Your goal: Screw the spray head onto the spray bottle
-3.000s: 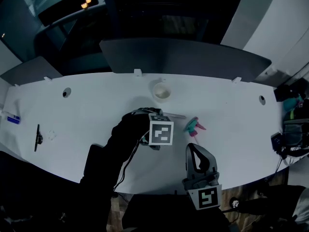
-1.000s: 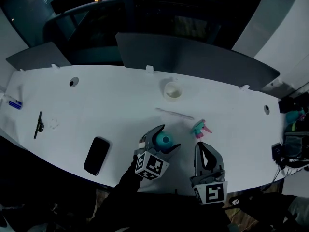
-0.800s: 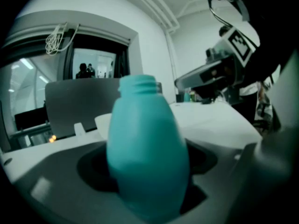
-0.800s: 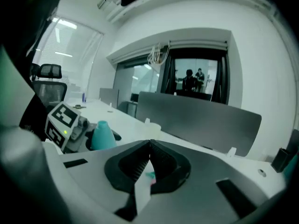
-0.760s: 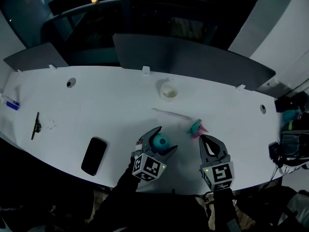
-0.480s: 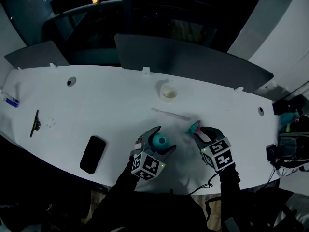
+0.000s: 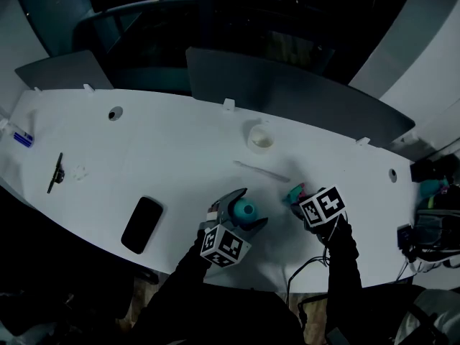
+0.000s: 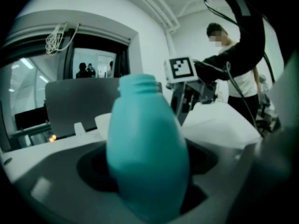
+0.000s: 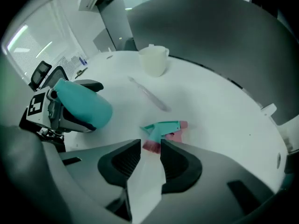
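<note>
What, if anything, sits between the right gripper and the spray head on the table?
Nothing visible does. The right gripper has its jaws apart right at the pink collar of the spray head. The thin clear stick lies beyond the head, toward the cup, out of the path.

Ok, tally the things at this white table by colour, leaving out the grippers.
Teal: 2 (teal plastic spray bottle, teal-and-pink spray head)
White: 1 (round white cup)
Black: 2 (flat black phone, thin black tool)
Clear: 1 (thin clear rod)
Blue-and-white: 1 (small item, far left edge)
Total: 7
</note>
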A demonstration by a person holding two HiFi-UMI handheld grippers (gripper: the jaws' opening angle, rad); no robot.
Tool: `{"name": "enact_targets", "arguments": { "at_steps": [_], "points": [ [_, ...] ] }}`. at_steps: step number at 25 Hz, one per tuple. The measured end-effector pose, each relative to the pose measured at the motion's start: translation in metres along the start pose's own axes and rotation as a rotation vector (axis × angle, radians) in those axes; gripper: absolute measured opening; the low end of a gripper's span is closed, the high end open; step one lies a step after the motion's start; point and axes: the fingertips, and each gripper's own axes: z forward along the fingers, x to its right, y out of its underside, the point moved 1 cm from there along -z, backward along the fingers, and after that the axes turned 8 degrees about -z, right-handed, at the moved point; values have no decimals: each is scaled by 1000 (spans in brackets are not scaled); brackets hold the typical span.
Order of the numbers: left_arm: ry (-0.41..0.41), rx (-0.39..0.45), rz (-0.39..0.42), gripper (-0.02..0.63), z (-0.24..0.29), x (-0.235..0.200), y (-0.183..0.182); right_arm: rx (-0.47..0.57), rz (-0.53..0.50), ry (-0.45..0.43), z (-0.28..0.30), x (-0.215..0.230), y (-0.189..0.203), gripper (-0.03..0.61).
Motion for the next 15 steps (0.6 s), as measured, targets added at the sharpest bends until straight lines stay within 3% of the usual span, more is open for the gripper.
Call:
{"name": "enact_targets", "arguments": {
  "at_steps": [9,15],
  "points": [
    [3,0,-5,414,-1,0,1,-234,141,-151,21,3,-5,121],
    [6,1,-1,414,0,-1,0,-276,135,-172,31,4,-5,133]
  ]
}}
